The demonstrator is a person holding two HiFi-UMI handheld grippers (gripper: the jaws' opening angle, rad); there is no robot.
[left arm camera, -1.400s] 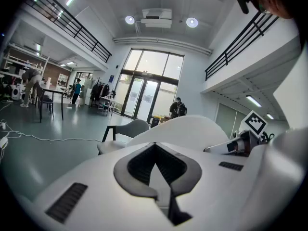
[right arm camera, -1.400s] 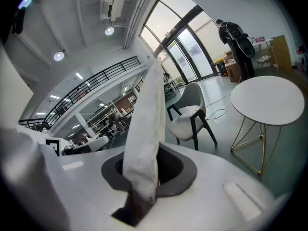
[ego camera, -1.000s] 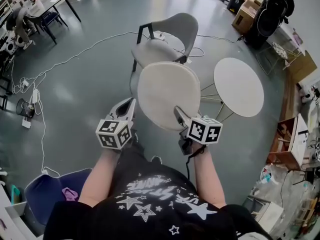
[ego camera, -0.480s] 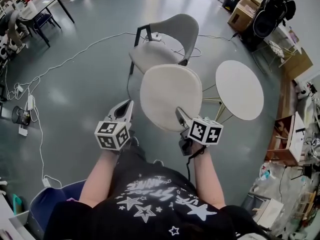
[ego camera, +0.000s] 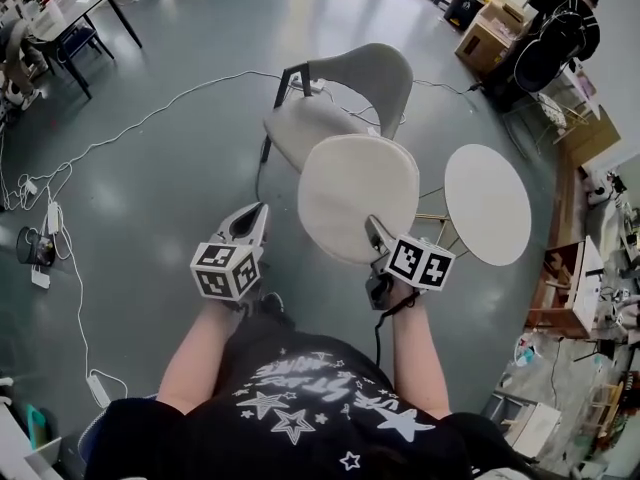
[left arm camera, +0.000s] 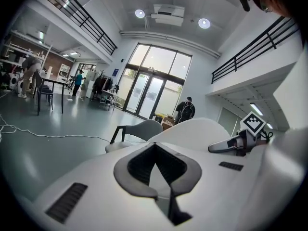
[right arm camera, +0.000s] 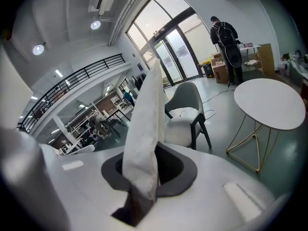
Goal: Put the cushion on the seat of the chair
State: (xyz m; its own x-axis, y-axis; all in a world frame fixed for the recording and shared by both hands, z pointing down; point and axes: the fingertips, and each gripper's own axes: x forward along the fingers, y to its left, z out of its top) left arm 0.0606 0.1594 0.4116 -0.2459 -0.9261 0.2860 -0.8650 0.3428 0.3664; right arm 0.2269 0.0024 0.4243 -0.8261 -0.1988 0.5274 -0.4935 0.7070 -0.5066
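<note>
A round cream cushion (ego camera: 358, 196) hangs above the floor, and my right gripper (ego camera: 376, 230) is shut on its near rim. In the right gripper view the cushion (right arm camera: 144, 124) stands edge-on, rising out of the jaws. The grey chair (ego camera: 305, 123) stands just beyond it with a bare seat, and the cushion's far edge overlaps the seat's right front in the head view. My left gripper (ego camera: 258, 213) is to the cushion's left, apart from it, shut and holding nothing. The left gripper view shows the chair (left arm camera: 137, 130), the cushion (left arm camera: 192, 131) and the right gripper (left arm camera: 226, 146).
A round white table (ego camera: 487, 203) on thin gold legs stands right of the chair. White cables (ego camera: 150, 118) run over the grey floor to the left. A person (ego camera: 565, 28) stands by a cardboard box (ego camera: 492, 26) at the far right. Desks line the far left.
Both grippers and the cushion have moved forward toward the chair. The cushion's far edge now reaches the seat in the head view. The right gripper's grip is unchanged.
</note>
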